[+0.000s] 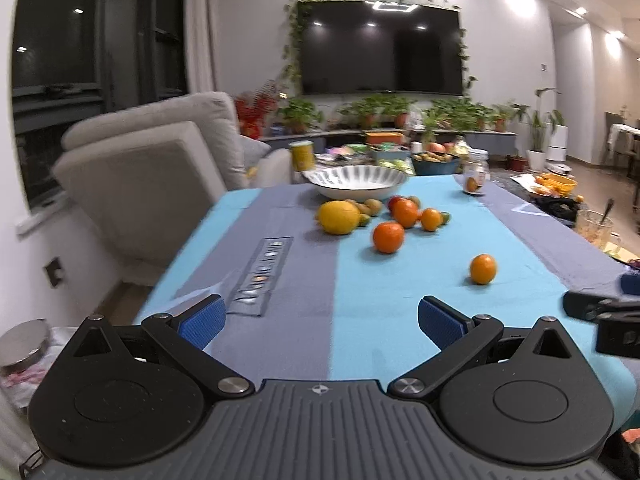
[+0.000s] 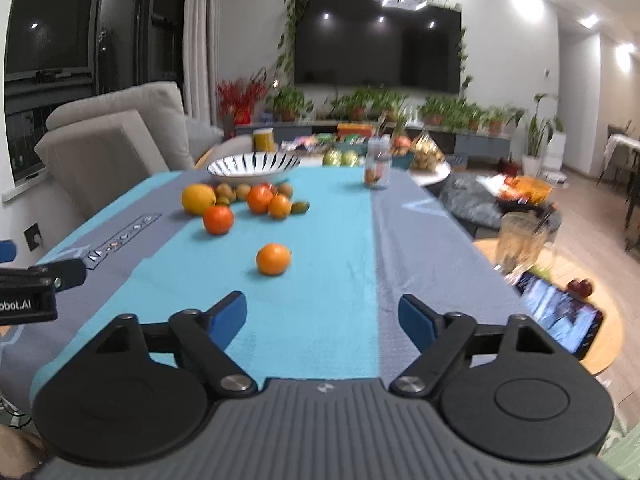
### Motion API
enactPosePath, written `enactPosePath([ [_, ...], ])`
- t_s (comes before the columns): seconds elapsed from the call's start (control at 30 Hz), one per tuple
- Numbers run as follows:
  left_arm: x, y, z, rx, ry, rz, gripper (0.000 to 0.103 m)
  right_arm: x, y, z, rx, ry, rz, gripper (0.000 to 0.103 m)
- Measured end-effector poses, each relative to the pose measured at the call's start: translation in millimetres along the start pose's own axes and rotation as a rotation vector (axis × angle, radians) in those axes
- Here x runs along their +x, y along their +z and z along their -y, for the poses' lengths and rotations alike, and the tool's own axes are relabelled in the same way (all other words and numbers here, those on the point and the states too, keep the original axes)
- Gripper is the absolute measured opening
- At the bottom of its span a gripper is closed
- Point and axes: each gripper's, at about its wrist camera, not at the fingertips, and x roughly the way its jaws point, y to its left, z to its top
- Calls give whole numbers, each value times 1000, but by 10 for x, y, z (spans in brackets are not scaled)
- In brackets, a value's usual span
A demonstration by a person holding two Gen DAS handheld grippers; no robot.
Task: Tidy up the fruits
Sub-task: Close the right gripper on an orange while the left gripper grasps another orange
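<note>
Bench cloth (image 2: 328,320): turquoise and grey bands. Bowl (image 2: 253,167): white, dark radial stripes. Oranges (image 2: 273,259): orange. Largest fruit (image 2: 198,199): yellow.

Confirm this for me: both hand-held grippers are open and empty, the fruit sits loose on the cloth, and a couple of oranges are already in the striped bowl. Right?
Not quite. The striped bowl holds no fruit; the right wrist view shows its inside bare. The rest stands: the left hand-held gripper and right hand-held gripper are open and empty, and the fruit, like the nearest orange, sits loose on the cloth.
</note>
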Motion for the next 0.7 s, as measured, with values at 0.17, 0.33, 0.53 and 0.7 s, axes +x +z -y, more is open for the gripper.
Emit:
enactPosePath([
  [0.17,289,105,33,-15,-64,-25,103,266,60,19,22,40,-53,65],
  [0.33,575,207,88,5,-93,-73,103,431,162,-33,5,61,-81,65],
  [0.53,860,384,72,9,-118,-112,97,596,326,15,34,125,-117,65],
  [0.7,1087,493,57,23,-151,-147,88,749,404,-10,32,181,-149,65],
])
